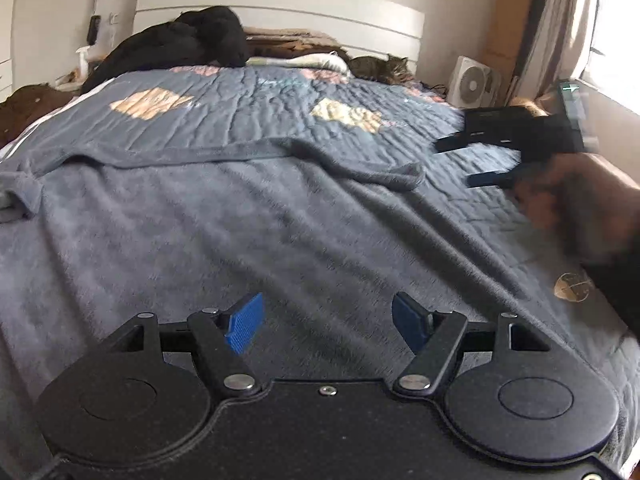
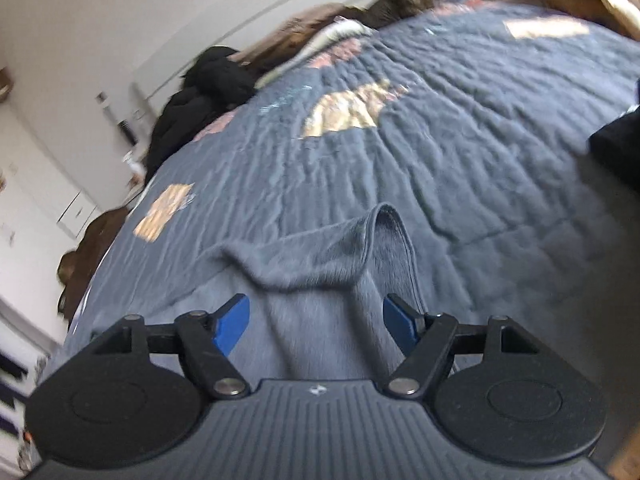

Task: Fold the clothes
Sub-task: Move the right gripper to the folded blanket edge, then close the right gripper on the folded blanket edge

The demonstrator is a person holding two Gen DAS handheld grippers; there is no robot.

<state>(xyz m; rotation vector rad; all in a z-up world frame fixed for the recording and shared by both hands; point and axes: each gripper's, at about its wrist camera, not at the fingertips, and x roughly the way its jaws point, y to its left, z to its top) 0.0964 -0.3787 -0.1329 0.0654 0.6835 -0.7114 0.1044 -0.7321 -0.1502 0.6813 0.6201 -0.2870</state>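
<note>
Beyond the grey garment's (image 1: 240, 216) hem, bare quilt (image 1: 280, 96).

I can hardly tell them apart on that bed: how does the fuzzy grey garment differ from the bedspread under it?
The grey garment looks plush and plain; the bedspread is quilted, with tan patches. The garment lies loosely rumpled, one edge curled up, while the bedspread is spread flat across the bed. Both are a similar blue-grey.

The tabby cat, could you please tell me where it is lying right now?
In the left wrist view, the tabby cat lies at the far right end of the bed by the white headboard, beside a white folded cloth and left of the white box fan.
</note>
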